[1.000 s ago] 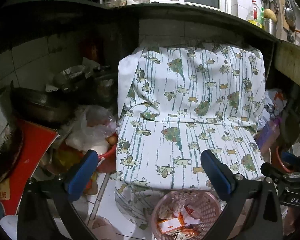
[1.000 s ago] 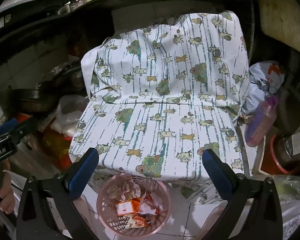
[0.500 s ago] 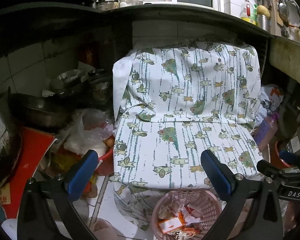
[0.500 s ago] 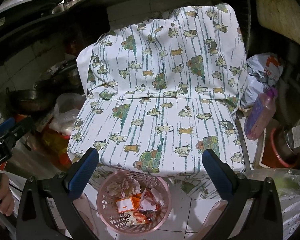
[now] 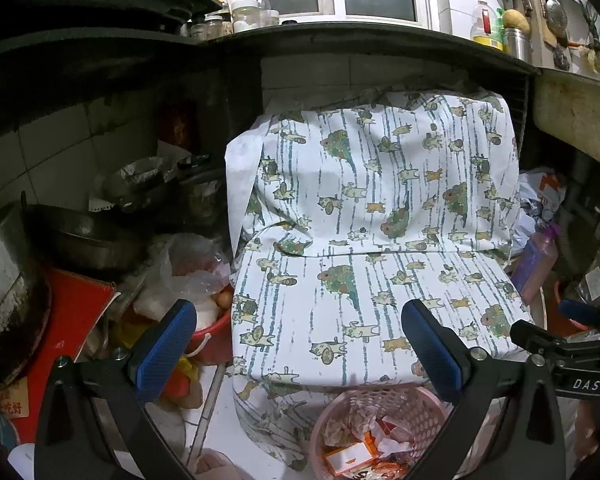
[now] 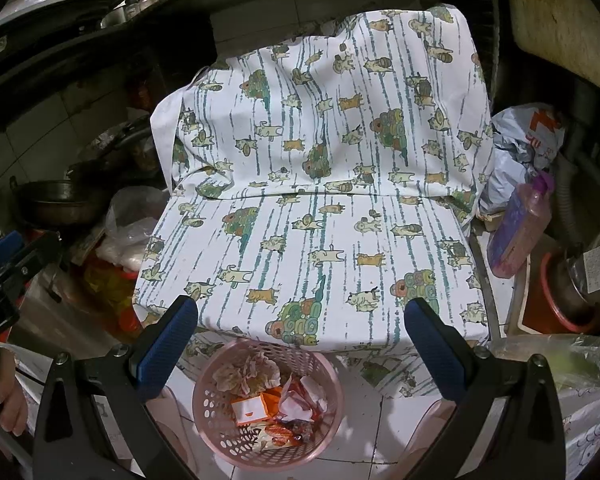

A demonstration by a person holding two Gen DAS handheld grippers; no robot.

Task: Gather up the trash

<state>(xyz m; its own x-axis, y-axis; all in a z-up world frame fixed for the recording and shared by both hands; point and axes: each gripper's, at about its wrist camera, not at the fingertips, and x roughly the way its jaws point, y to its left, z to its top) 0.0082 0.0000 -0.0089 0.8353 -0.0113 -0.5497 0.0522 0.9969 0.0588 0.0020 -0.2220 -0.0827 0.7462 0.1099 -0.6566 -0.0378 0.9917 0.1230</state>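
Starting far left: dark pan [image 6: 62, 202], then a red bucket [image 5: 212, 338] holding a clear plastic bag [image 5: 188, 268] and what looks like an egg. Pink mesh basket [image 6: 236, 446] on the floor tiles, below the cat-print cloth's [image 6: 320, 208] front edge, holds crumpled wrappers and an orange box [image 6: 256, 408]. Purple bottle [image 6: 520, 228] at right. Left gripper [image 5: 300, 348] and right gripper [image 6: 302, 350] both spread wide, empty.

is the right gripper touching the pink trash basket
Apart. The right wrist view shows the right gripper open and empty, its fingers either side of the pink basket on the floor below.
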